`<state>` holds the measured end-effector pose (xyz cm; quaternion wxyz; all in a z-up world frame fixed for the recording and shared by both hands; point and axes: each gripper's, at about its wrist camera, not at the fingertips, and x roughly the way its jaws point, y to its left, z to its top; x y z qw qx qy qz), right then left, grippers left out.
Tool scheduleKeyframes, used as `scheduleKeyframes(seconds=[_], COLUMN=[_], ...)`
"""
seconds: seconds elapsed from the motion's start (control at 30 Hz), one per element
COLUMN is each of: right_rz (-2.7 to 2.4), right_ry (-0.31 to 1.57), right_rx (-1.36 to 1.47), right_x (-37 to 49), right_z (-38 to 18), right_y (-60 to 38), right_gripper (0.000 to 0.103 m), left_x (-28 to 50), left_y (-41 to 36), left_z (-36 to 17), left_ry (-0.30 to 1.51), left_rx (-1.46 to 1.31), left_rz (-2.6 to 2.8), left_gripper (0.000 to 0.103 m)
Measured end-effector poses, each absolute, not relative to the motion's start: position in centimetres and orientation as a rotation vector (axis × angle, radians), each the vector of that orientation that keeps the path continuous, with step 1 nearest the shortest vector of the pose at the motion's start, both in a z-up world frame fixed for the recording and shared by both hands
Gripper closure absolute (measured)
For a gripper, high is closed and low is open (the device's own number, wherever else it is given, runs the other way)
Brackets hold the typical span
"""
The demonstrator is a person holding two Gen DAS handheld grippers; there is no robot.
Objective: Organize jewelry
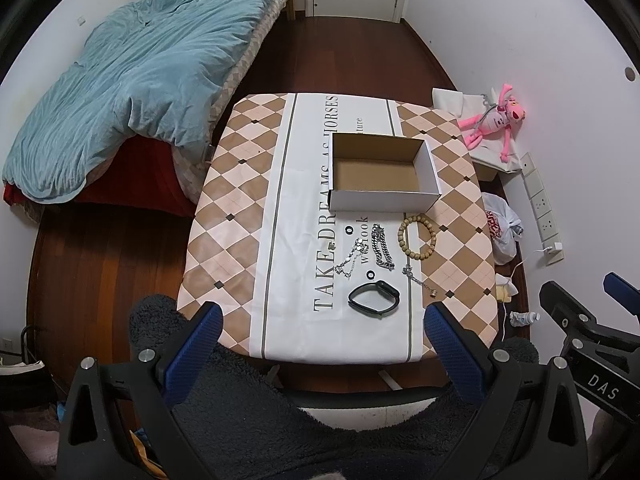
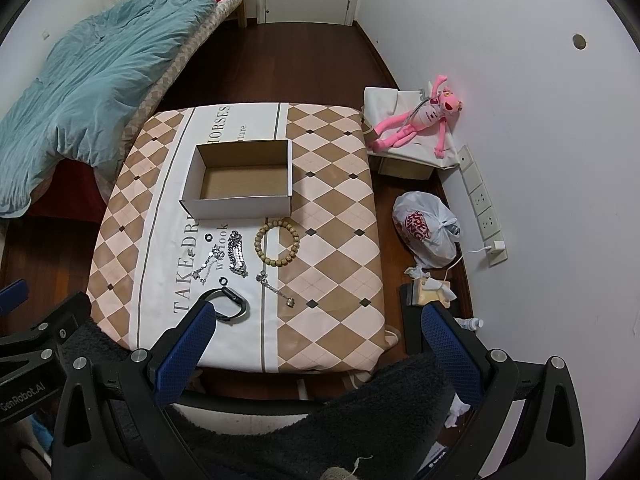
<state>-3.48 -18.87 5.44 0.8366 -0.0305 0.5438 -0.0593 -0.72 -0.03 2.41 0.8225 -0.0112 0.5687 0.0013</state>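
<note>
1. Left wrist view: the left gripper (image 1: 320, 340) hangs above the near edge of the table (image 1: 240, 184), its blue-padded fingers (image 1: 192, 354) spread wide apart and gripping nothing.
2. Left wrist view: an open cardboard box (image 1: 382, 196) stands on the white centre strip of the tablecloth, its brown floor bare.
3. Left wrist view: the jewelry lies between the box and the gripper. A wooden bead bracelet (image 1: 417, 237) sits just in front of the box's right corner; a heavy silver chain (image 1: 382, 249) lies beside it to the left, and a coin-link chain (image 1: 352, 259) left of that.
4. Left wrist view: nearest the gripper lies a black watch band (image 1: 374, 299), with a thin charm bracelet (image 1: 419, 279) to its right (two small dark rings also rest on the cloth). The right gripper's body shows at the right edge.
5. Right wrist view: the right gripper (image 2: 318, 340) hovers over the table's near right corner, fingers (image 2: 186, 350) likewise wide apart and gripping nothing.
6. Right wrist view: its left finger overlaps the watch band in the picture; contact cannot be judged.
7. Right wrist view: a pink plush toy (image 2: 416, 122) lies against the wall on the right, and a tied plastic bag (image 2: 426, 232) sits on the floor below it.
</note>
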Motion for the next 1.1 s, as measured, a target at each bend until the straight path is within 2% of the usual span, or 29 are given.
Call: scheduleKeyframes(seconds=[0.8,0.93,1.1], right_rz=[-0.126,-0.152,-0.196], right_ry=[1.145,1.156,1.199], right_rx=[-0.061,-0.040,0.016], right_x=[-3.3,-2.2,-0.4], right_z=[6.3,5.9,2.0], right_y=[-18.5,-19.3,-22.0], right_gripper=[0.000,0.000,0.000], left_x=[-0.8,-0.2,1.4], left_y=[0.0,0.0,0.4], left_z=[3.0,1.5,-1.9], left_ry=[1.203,1.203,1.224], left_rx=[-0.031,-0.028,-0.009], left_rz=[-0.008,-0.003,0.023], left_gripper=[0.000,0.000,0.000])
